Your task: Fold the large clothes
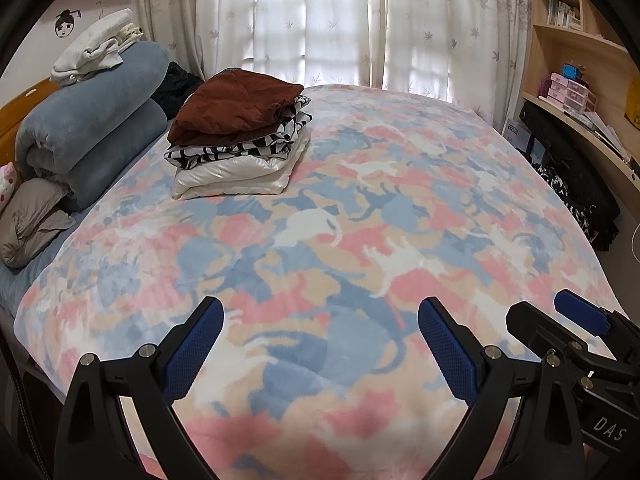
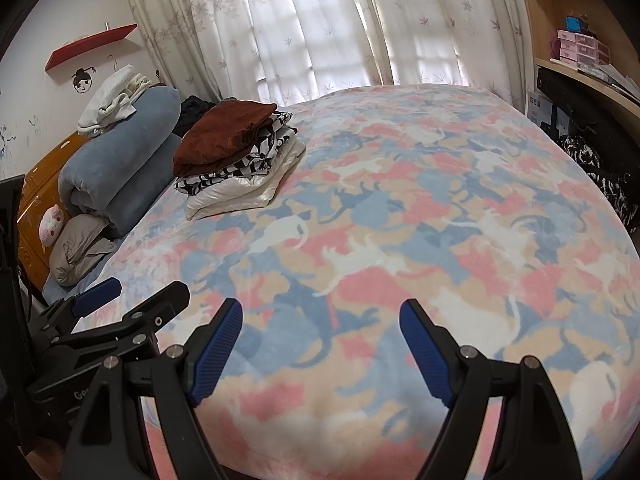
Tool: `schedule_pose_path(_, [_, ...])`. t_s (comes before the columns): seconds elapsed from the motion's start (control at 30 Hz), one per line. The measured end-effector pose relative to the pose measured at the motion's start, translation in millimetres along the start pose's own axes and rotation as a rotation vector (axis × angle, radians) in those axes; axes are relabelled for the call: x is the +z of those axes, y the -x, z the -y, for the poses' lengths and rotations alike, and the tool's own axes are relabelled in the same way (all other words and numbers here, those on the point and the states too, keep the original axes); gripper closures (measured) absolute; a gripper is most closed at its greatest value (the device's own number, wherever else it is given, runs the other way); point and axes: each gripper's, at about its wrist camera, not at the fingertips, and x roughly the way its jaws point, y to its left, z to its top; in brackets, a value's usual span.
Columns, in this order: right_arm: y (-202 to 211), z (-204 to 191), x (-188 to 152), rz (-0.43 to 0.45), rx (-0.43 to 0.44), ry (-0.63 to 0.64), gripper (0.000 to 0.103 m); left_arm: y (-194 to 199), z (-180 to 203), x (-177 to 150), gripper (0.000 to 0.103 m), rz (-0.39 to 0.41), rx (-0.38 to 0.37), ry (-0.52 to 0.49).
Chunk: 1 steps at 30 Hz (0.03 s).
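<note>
A bedroom with pale curtains (image 1: 320, 20) behind a bed spread with a cat-print blanket (image 1: 400, 208). In the upper left of the frame, a stack of folded clothes (image 1: 240, 136) rests on the blanket, a brown garment (image 1: 236, 104) on top. At the bottom, the left gripper (image 1: 320, 344) and right gripper (image 2: 320, 344) both gape wide, empty, above the blanket's near edge.

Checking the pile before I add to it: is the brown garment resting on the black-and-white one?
Touching. The left wrist view shows the brown garment lying directly on the black-and-white one, no gap between them; the right wrist view agrees.
</note>
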Motion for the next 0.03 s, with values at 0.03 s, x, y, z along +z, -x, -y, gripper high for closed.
schedule_pose_path(0.03, [0.0, -0.2, -0.1, 0.000, -0.001, 0.000, 0.022, -0.6, 2.3, -1.4, 0.006, -0.002, -0.001, 0.001])
